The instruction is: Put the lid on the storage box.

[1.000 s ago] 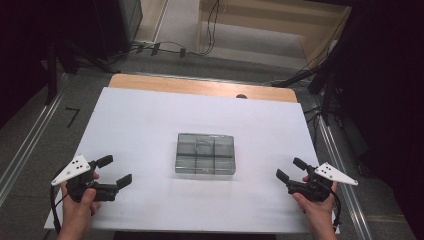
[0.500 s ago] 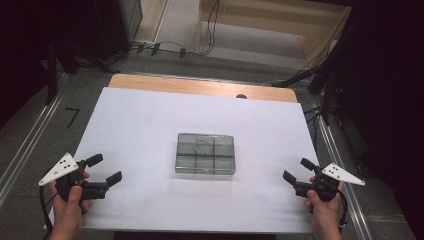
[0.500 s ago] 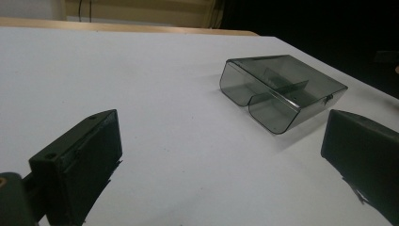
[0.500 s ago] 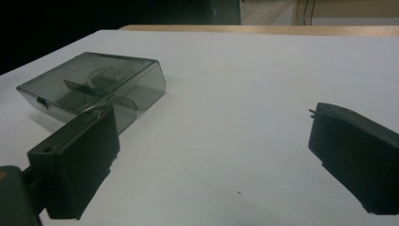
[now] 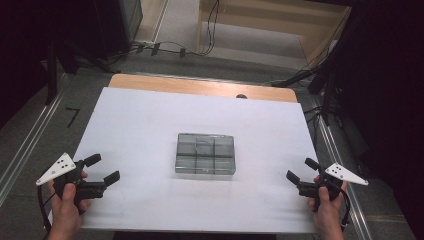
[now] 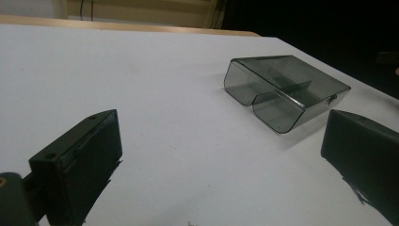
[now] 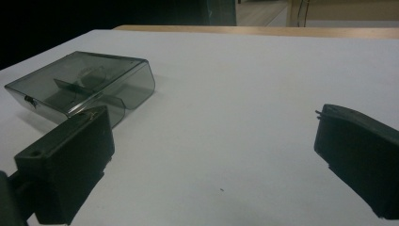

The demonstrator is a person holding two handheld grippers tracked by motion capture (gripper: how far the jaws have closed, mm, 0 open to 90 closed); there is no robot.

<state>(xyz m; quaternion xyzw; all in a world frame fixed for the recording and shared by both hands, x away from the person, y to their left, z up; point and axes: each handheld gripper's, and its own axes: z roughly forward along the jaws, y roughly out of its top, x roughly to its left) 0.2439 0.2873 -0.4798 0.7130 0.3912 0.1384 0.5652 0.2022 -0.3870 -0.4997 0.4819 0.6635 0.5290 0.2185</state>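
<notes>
Inside, box (image 5: pixel 205 153) contents unclear.

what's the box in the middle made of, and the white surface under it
The box looks like smoke-tinted clear plastic: inner dividers show through its glossy walls and closed lid. The white surface looks matte, perhaps paper or a thin sheet laid over a wooden table, whose tan edge shows at the far side.

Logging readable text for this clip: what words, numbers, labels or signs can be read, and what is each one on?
"7": a dark mark on the grey floor, left of the table.
Clear compartment box: no label or print visible.
Grey plates on the left gripper and right gripper: dots only, no text.
</notes>
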